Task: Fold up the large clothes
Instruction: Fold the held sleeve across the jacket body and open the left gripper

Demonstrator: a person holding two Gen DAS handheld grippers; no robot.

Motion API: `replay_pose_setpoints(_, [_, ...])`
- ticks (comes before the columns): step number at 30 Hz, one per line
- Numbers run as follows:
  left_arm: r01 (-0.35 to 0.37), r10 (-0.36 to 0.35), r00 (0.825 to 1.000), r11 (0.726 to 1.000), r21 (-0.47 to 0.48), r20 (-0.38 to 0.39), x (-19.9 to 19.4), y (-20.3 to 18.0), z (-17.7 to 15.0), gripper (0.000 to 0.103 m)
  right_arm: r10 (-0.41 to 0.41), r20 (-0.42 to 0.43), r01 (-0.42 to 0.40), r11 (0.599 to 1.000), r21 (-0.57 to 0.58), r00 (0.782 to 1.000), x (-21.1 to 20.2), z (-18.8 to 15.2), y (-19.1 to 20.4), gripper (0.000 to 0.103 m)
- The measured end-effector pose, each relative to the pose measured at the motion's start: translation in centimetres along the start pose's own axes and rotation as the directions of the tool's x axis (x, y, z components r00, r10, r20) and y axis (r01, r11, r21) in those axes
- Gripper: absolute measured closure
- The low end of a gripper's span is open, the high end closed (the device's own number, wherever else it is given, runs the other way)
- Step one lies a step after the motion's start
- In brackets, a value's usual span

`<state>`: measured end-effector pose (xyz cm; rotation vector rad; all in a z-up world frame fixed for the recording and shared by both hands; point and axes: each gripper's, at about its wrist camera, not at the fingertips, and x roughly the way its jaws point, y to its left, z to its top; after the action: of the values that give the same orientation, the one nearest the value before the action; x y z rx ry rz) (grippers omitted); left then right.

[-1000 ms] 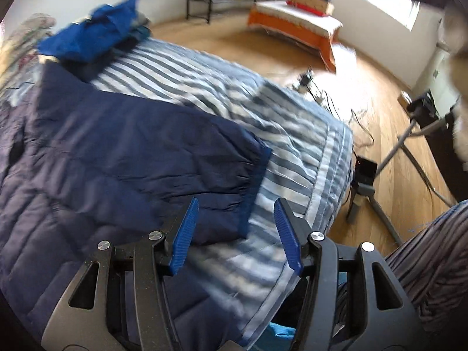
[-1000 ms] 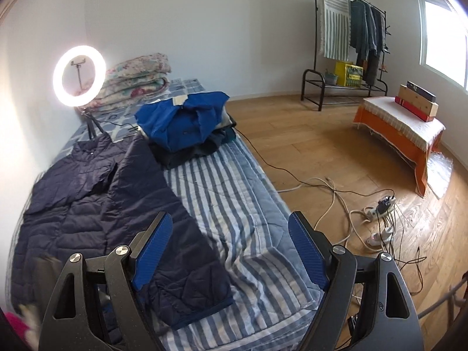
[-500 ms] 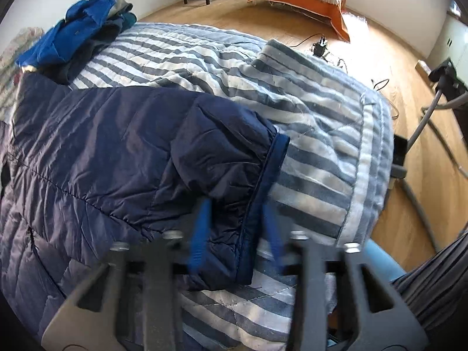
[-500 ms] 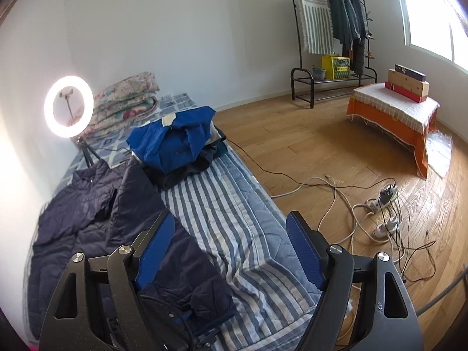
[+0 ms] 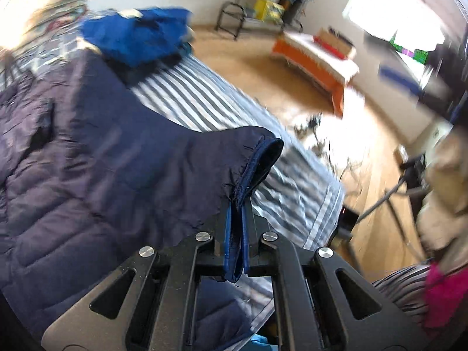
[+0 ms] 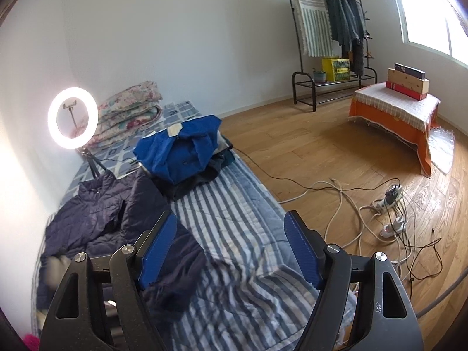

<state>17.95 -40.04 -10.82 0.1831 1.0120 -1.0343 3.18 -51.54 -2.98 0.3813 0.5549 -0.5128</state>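
- The bed [image 6: 234,219], with its blue-and-white striped cover, runs away from me toward the far wall. It is what the folding gets done on.
- The navy quilted jacket [image 5: 87,175] lies spread across the near half of the bed on the wall side, collar toward the ring light [image 6: 72,122]. In the right wrist view the jacket [image 6: 111,219] has its body fairly flat, with one sleeve reaching toward the bed's near edge.
- I'd judge the jacket light for its bulk: puffy, soft and a bit slick in the shell. It will likely sag from whatever point is held, slide over itself and spring back out of a crease unless pressed flat.
- A heap of bright blue clothing [image 6: 178,152] sits further up the bed, just beyond the jacket's shoulder and clear of the folding area.
- The sleeve [image 5: 204,161] is lifted off the cover and hangs in a loose arch from its cuff.
- The left gripper [image 5: 236,225] is clenched on the ribbed cuff [image 5: 257,163], the band pinched flat between the blue pads. The view is blurred, so I cannot tell how deep the bite goes.
- The cuff looks like the best place to grip: a firm, stitched band that shouldn't slip out the way the padded shell might.
- The right gripper [image 6: 231,251] hangs over the near end of the bed, jaws wide apart with nothing between them. A good second hold for it would be the hem or shoulder seam.
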Motion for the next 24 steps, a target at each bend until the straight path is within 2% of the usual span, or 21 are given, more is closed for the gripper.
replay_pose_setpoints(5, [-0.021,0.032,0.994,0.995,-0.099,0.107,-6.9,6.3,1.4,0.099,0.015,-0.015,-0.016,0.999,-0.052,1.0,0.7,-0.2,2.7,0.029])
replay_pose_setpoints(9, [-0.086,0.122,0.978,0.976,-0.202,0.171,-11.3,13.1,1.5,0.099,0.018,-0.026,-0.02,0.995,-0.103,1.0,1.3,-0.6,5.1,0.029])
replay_pose_setpoints(12, [-0.141,0.203,0.959,0.947,-0.29,0.198,-13.7,18.6,0.9,0.1,0.025,-0.042,-0.03,0.992,-0.126,0.999,1.9,-0.9,6.4,0.029])
replay_pose_setpoints(16, [-0.217,0.31,0.929,0.899,-0.38,0.203,-15.1,25.5,-0.8,0.1,0.028,-0.051,-0.036,0.986,-0.165,0.998,2.4,-1.3,8.4,0.029])
replay_pose_setpoints(20, [-0.25,0.365,0.915,0.848,-0.468,0.172,-14.7,31.9,-2.2,0.1,0.027,-0.059,-0.039,0.975,-0.22,0.998,2.8,-1.9,10.4,0.029])
replay_pose_setpoints(24, [-0.294,0.412,0.901,0.811,-0.506,0.137,-14.0,36.8,-2.7,0.1,0.028,-0.07,-0.046,0.961,-0.273,0.997,3.2,-2.4,12.3,0.029])
